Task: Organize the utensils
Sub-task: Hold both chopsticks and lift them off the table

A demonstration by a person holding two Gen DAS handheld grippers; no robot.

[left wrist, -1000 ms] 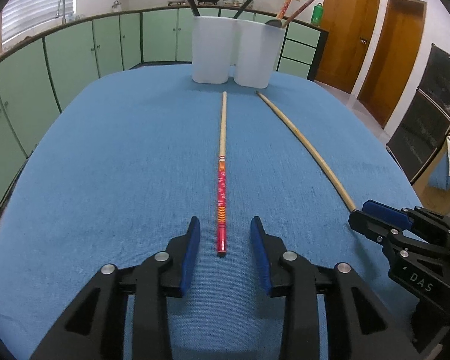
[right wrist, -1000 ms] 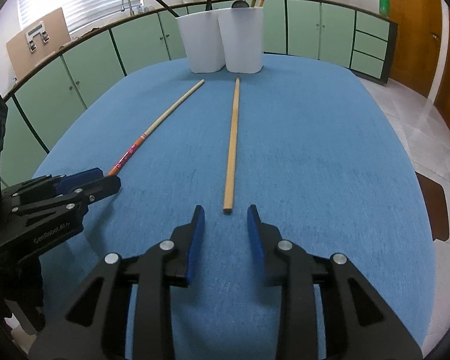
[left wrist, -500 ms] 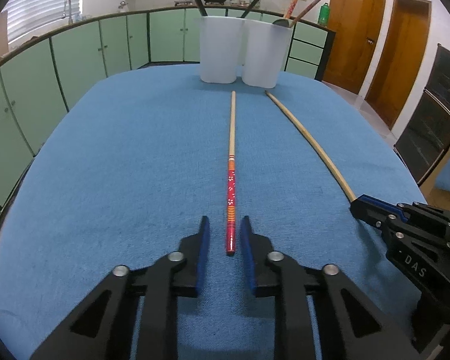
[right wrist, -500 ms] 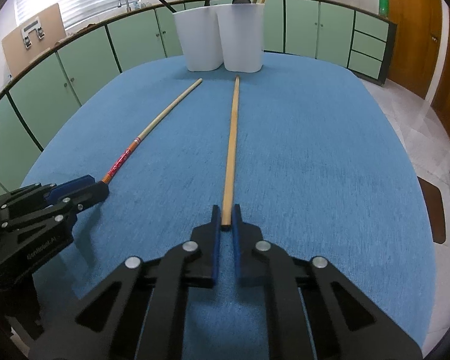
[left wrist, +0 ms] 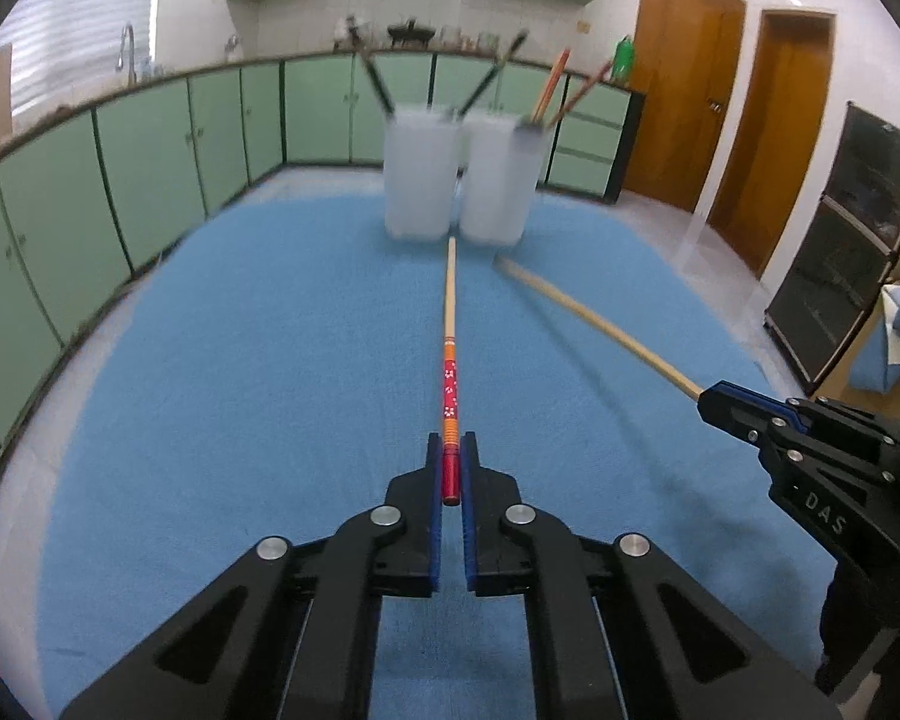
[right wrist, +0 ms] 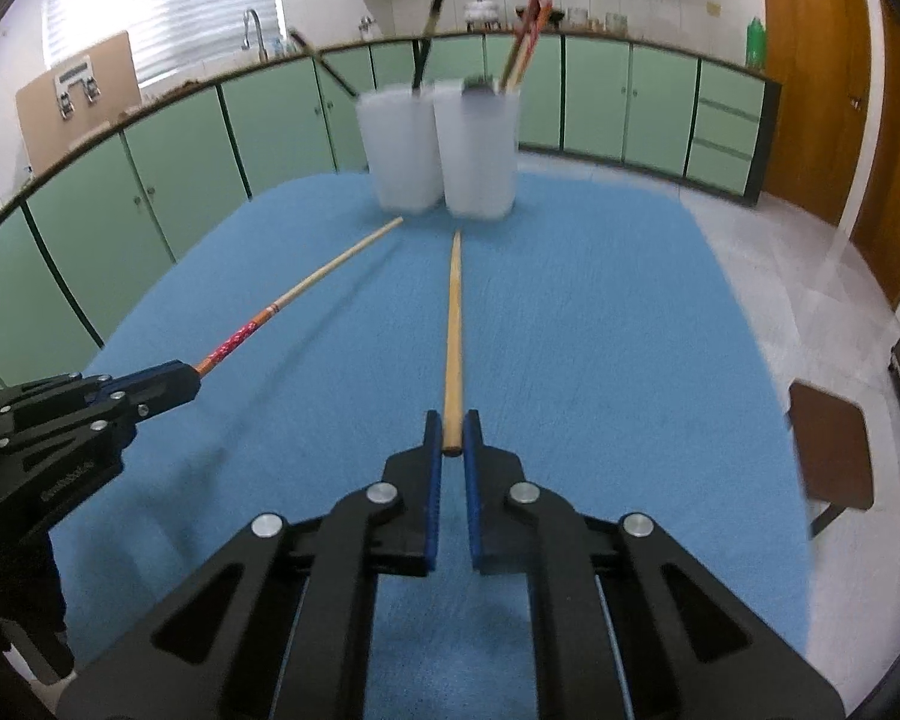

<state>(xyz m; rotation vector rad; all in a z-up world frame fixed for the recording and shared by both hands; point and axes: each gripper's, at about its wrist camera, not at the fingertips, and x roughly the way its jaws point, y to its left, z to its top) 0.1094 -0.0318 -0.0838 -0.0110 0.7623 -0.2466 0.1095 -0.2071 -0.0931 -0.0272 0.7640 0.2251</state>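
Note:
My left gripper [left wrist: 450, 450] is shut on the red end of a red-patterned chopstick [left wrist: 449, 360], which points away toward two white holders [left wrist: 420, 174]. My right gripper [right wrist: 452, 429] is shut on the near end of a plain wooden chopstick [right wrist: 453, 324]. Both sticks are lifted off the blue table [left wrist: 240, 390] and cast shadows on it. In the left wrist view the right gripper [left wrist: 705, 399] shows at the right with the plain chopstick [left wrist: 600, 318]. In the right wrist view the left gripper [right wrist: 195, 375] shows at the left with the red chopstick [right wrist: 306, 294]. Both holders [right wrist: 444, 150] contain utensils.
Green cabinets [left wrist: 150, 138] run around the table's far and left sides. Wooden doors [left wrist: 690, 96] stand at the right, with a dark appliance [left wrist: 840, 252] nearer. A brown stool [right wrist: 831, 450] stands beside the table's right edge.
Both grippers closed from open onto the near ends of their chopsticks, then rose, lifting the sticks off the cloth. The holders sit lower and farther in both views.

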